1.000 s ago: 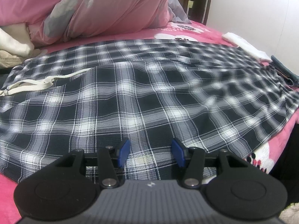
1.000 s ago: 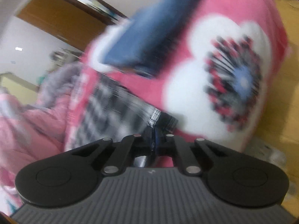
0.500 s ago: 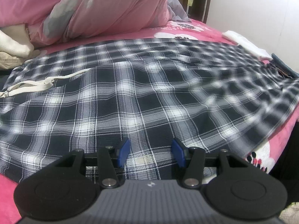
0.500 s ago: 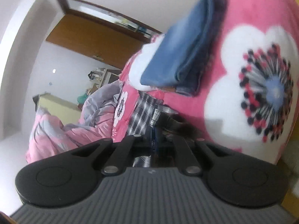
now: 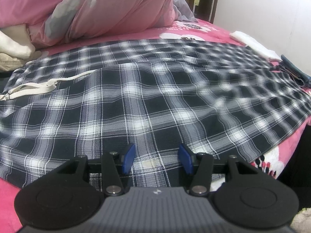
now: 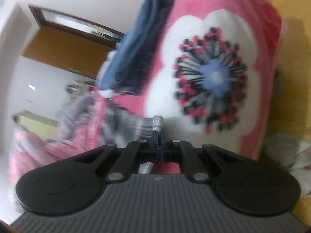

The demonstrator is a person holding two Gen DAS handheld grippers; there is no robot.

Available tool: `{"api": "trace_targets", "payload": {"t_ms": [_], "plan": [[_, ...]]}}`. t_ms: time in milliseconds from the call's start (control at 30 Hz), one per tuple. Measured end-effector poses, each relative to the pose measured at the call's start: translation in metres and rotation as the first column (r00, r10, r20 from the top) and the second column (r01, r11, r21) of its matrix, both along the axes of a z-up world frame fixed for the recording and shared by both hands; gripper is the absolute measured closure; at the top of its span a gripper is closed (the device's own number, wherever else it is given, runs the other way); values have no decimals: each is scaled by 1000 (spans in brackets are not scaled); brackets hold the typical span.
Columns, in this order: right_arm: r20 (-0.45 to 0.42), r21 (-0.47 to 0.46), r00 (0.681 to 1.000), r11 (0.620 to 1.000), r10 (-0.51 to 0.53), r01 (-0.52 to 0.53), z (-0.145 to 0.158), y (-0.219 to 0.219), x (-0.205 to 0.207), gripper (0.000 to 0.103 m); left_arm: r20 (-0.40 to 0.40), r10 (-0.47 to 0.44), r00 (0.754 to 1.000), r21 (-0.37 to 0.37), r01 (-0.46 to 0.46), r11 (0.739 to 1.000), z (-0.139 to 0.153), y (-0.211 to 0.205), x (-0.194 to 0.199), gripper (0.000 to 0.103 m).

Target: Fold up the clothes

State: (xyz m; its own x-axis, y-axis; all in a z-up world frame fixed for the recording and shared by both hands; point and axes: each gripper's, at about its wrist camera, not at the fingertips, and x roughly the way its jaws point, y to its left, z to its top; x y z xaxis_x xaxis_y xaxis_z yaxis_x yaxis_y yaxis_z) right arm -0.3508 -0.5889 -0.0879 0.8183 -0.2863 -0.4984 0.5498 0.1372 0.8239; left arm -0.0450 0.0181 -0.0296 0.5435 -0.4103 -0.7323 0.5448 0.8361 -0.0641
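We see a black-and-white plaid garment (image 5: 147, 97) spread flat across a pink bedsheet (image 5: 213, 28), covering most of the bed, with a white drawstring (image 5: 35, 87) lying on its left part. The left gripper (image 5: 156, 158) hovers over the garment's near edge, blue pads (image 5: 128, 158) parted, nothing between them. The right gripper (image 6: 159, 145) is clenched on a bunched hem of the plaid garment (image 6: 147, 126) at the bed's right end; this view is blurred. A pink duvet (image 5: 101, 7) is piled at the far left, a white folded cloth (image 5: 252, 44) far right by the wall. Folded blue jeans (image 6: 140, 48) sit beyond the gripped hem, near the sheet's big white flower print (image 6: 210, 75).
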Motion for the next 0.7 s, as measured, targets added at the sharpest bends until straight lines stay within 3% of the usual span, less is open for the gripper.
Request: {"api": "trace_targets", "payload": {"t_ms": [100, 200, 233, 300, 367, 433, 467, 533, 633, 700], "plan": [[-64, -2, 996, 998, -62, 62, 0, -4, -11, 97, -2, 0, 1000, 1, 0, 1000, 2, -1, 0, 51], [-73, -74, 993, 993, -97, 92, 20, 6, -22, 97, -1, 5, 1000, -7, -5, 1000, 5, 5, -5, 51], [-93, -124, 993, 990, -78, 66, 33, 12, -21, 97, -1, 3, 1000, -12, -3, 1000, 7, 6, -6, 51], [-157, -256, 986, 962, 59, -98, 65, 36, 4, 97, 0, -10, 1000, -20, 10, 1000, 10, 7, -8, 51], [-239, -370, 953, 890, 186, -267, 96, 60, 29, 97, 11, -41, 999, -18, 41, 999, 13, 3, -11, 51], [-378, -454, 855, 733, 356, -506, 117, 99, 80, 92, 24, -70, 997, -10, 70, 997, 14, -2, -13, 51], [-451, -477, 787, 631, 421, -611, 126, 119, 106, 86, 24, -77, 997, -9, 77, 997, 14, -5, -14, 51], [-580, -479, 642, 427, 502, -767, 124, 158, 147, 83, 22, -90, 996, -6, 90, 996, 13, -10, -15, 51], [-719, -378, 451, 247, 529, -892, 99, 184, 181, 84, -20, -99, 995, -2, 99, 995, 6, -11, -15, 49], [-742, -344, 427, 254, 517, -904, 86, 174, 167, 83, -29, -98, 995, 3, 98, 995, 2, -10, -17, 47]]}}
